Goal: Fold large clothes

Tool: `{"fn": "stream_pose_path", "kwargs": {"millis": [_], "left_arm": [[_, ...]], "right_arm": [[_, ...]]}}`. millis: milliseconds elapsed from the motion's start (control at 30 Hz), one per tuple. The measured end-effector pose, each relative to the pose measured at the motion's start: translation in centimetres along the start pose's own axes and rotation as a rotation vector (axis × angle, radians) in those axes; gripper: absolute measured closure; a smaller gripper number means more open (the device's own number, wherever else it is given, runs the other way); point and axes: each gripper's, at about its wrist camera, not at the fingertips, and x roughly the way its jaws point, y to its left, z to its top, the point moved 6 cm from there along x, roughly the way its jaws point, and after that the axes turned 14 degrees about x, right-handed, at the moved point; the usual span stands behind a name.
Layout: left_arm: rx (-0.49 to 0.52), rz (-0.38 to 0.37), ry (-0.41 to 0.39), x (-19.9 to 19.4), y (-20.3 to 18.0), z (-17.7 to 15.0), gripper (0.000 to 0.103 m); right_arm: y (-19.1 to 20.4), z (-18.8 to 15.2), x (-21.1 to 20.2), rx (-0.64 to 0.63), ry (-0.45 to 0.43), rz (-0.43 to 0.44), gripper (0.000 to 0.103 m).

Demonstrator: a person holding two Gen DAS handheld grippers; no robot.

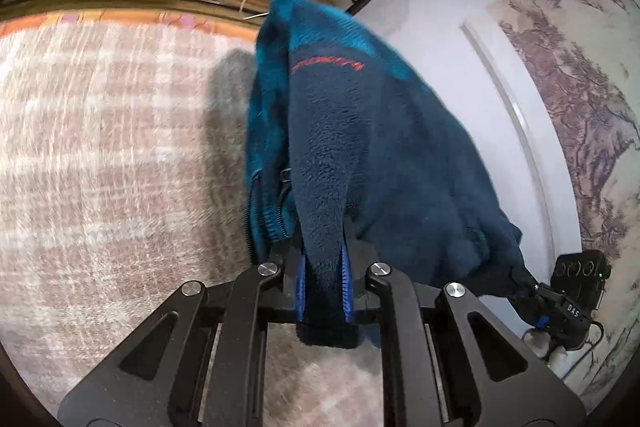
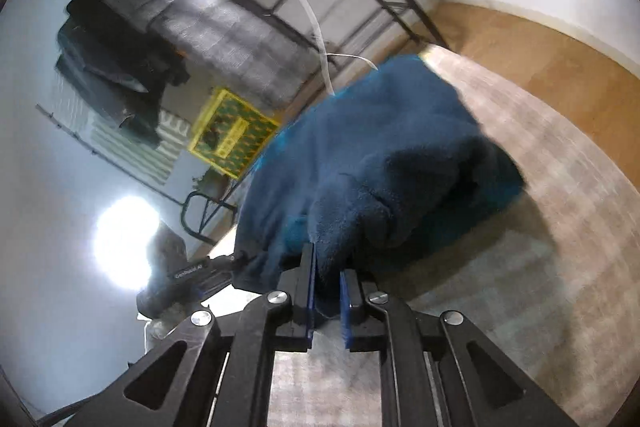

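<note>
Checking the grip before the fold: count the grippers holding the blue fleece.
2. The left gripper is shut on a dark edge of the blue fleece; the right gripper is shut on another edge, seen at lower right in the left wrist view.

Both tools angle downward, each clamped on blue fleece: the left tool (image 1: 324,287) pinches a fold between its pads, while the right tool (image 2: 328,291), at three o'clock, grips another edge.
</note>
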Motion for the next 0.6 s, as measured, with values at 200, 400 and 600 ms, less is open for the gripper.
{"fn": "stream_pose_path", "kwargs": {"millis": [200, 400, 600], "left_arm": [[0.112, 0.105, -0.016, -1.0, -1.6, -0.4, 0.089], [0.255, 0.204, -0.072, -6.0, -5.4, -1.4, 0.09], [0.317, 0.195, -0.189, -15.8, -9.7, -1.9, 0.089]], "right_arm": [[-3.0, -0.1, 0.8, 0.031, -0.008, -0.158, 0.095], [1.6, -0.7, -2.4, -0.119, -0.082, -0.225, 0.072], [7.0, -2.2, -9.1, -0.182, -0.182, -0.206, 0.068]]}}
